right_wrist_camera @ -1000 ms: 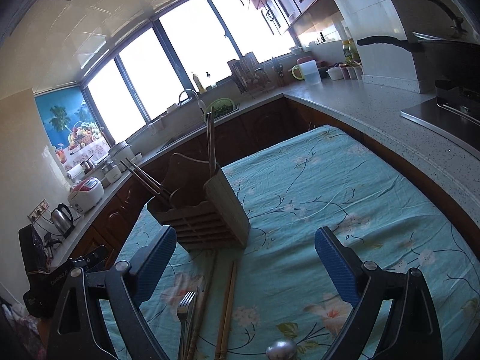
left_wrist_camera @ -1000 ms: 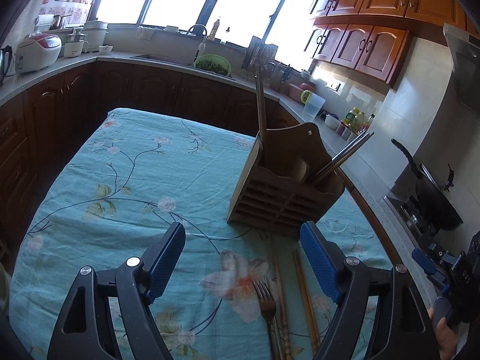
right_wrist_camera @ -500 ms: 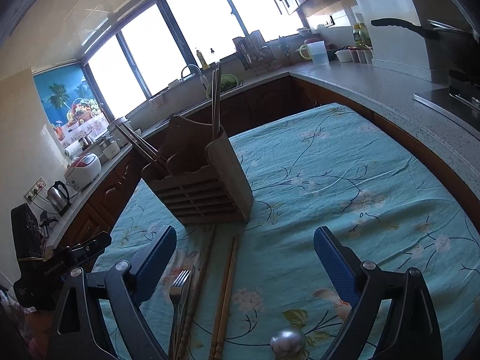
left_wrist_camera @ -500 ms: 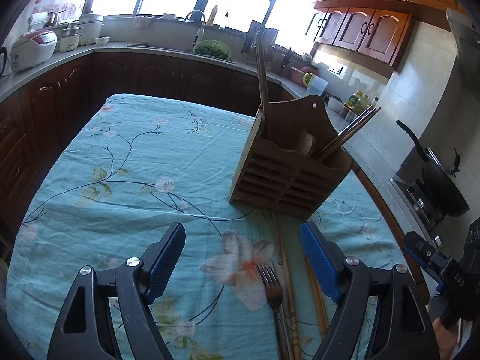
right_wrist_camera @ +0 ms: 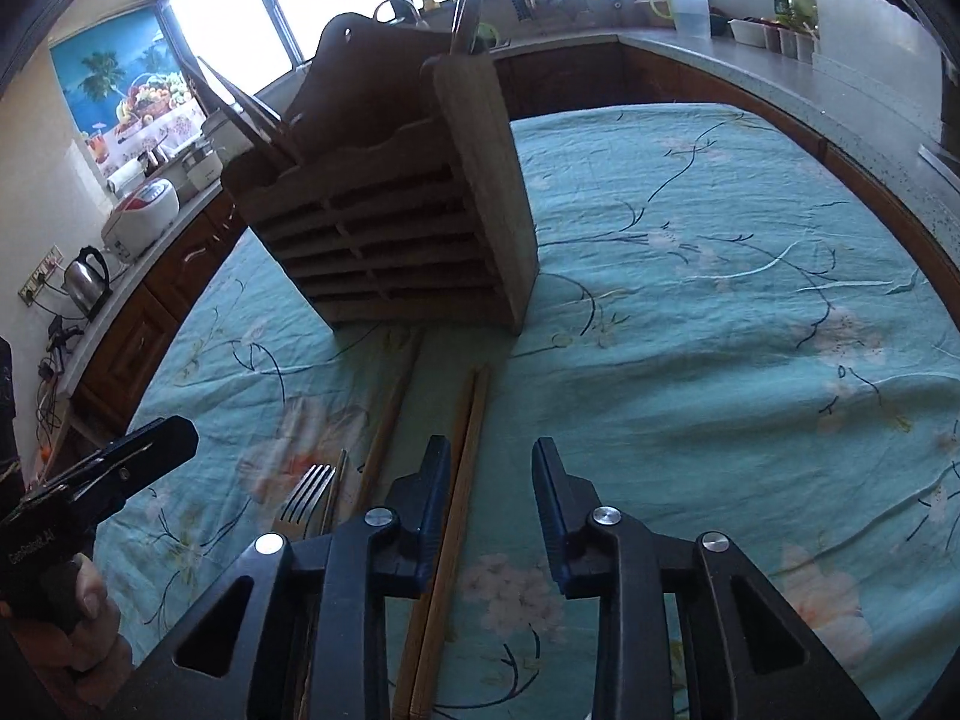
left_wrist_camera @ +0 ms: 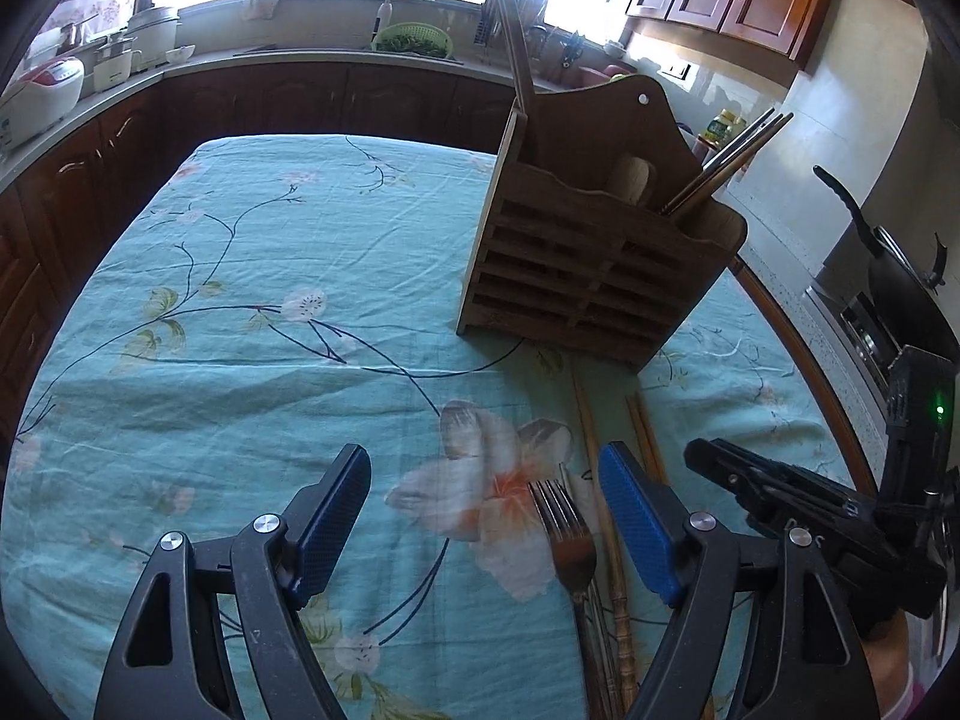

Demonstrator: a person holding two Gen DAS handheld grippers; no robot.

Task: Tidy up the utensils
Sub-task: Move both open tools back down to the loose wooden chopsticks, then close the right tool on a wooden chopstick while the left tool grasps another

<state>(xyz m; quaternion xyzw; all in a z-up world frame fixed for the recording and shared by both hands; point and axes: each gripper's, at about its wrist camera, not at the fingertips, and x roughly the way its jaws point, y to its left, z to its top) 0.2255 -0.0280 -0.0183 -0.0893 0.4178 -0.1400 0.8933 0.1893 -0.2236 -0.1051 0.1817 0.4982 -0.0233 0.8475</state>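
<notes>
You've dropped your right gripper (right_wrist_camera: 489,495) low; its jaws have just been closing, part-open around the chopstick pair (right_wrist_camera: 465,450) lying mid-table before the wooden holder (right_wrist_camera: 390,228), not yet pinching. Left gripper (left_wrist_camera: 483,519) hovers wide open, empty, over the fork (left_wrist_camera: 567,531).

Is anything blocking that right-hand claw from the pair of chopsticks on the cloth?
Nothing visible. The right gripper hangs just above the chopstick pair, its jaws having just been closing, with only bare tablecloth around.

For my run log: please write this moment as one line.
left gripper: open over fork | right gripper: jaws closing beside chopsticks, nothing gripped
</notes>
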